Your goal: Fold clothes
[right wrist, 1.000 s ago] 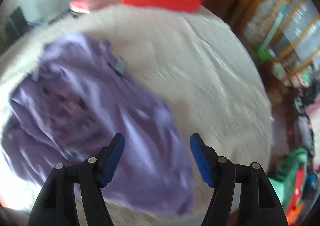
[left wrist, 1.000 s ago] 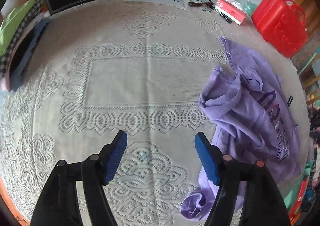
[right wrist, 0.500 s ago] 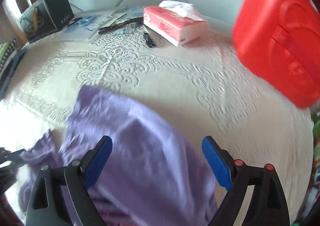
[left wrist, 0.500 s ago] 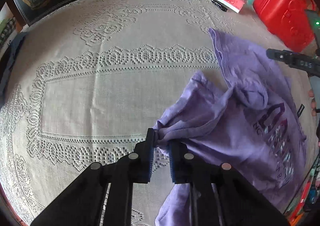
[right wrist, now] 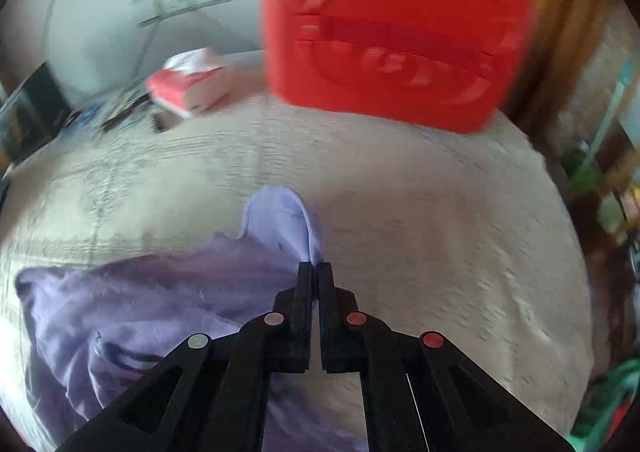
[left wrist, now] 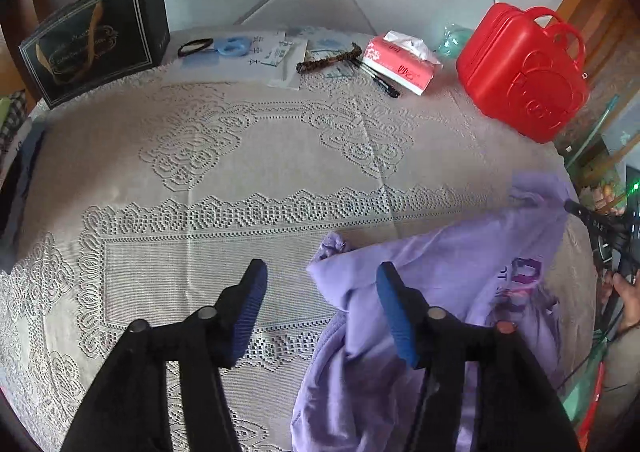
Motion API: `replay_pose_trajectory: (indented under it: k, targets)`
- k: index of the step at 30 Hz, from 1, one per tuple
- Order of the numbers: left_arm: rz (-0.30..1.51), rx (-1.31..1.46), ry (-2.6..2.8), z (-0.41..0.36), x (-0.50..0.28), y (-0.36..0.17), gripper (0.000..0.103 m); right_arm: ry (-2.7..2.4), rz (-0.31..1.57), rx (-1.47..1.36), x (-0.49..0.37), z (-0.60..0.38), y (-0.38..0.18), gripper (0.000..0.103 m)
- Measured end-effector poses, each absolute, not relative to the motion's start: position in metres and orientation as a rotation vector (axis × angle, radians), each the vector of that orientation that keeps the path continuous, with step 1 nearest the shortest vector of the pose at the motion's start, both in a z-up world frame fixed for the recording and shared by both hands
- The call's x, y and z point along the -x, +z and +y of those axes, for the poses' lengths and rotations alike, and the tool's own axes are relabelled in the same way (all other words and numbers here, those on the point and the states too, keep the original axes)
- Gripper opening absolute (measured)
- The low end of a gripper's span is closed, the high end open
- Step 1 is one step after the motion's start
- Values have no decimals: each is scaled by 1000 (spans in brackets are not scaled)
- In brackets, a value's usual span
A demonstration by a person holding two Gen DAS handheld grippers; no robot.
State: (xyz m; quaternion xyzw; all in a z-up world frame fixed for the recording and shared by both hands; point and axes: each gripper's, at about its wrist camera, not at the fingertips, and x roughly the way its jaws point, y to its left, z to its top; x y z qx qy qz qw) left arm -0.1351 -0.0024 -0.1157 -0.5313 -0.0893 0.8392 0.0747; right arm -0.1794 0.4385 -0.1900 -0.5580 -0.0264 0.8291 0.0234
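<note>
The left gripper (left wrist: 320,284) hovers low over the lace tablecloth (left wrist: 208,180), its fingers pointing toward the back wall and its jaws spread wide with nothing between them; the blue pad of the right-hand finger (left wrist: 394,316) sits over the edge of the purple shirt (left wrist: 460,272), though whether it touches the cloth cannot be told. The right gripper (right wrist: 315,268) points toward the red plastic case (right wrist: 392,40), and its jaws are pressed together on a raised corner of the shirt (right wrist: 280,220), which stands up in a small peak just ahead of the fingertips. The shirt lies crumpled on the right part of the table, near its front edge, stretched roughly from the left gripper across to the right one, so its long axis runs side to side in the left wrist view. Dark purple lettering shows on its front, but it is creased and blurred and cannot be read. A red and white tissue pack (left wrist: 402,62) near the wall carries red characters too small to make out. The right wrist view is smeared by motion blur.
</note>
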Motion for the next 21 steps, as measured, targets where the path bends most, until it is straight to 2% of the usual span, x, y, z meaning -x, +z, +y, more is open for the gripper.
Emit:
replay_pose_trajectory:
  k: [5,13,18,20,21]
  targets:
    - [-202,1590,2503,8,142,-121,66,2430,119,1580,131,541,-177,3]
    - [-12,1670,2420,64,181,-182,66,2399,249,1647,93,559,-212,3]
    - [30,1768,2317,94,198,-218,64,2412,264,1651,88,563,-213,4]
    - [117,1773,2326,104,196,-220,37,2419,254,1653,90,563,-213,4]
    - [117,1779,2320,106,194,-219,13,2422,241,1655,94,561,-212,4]
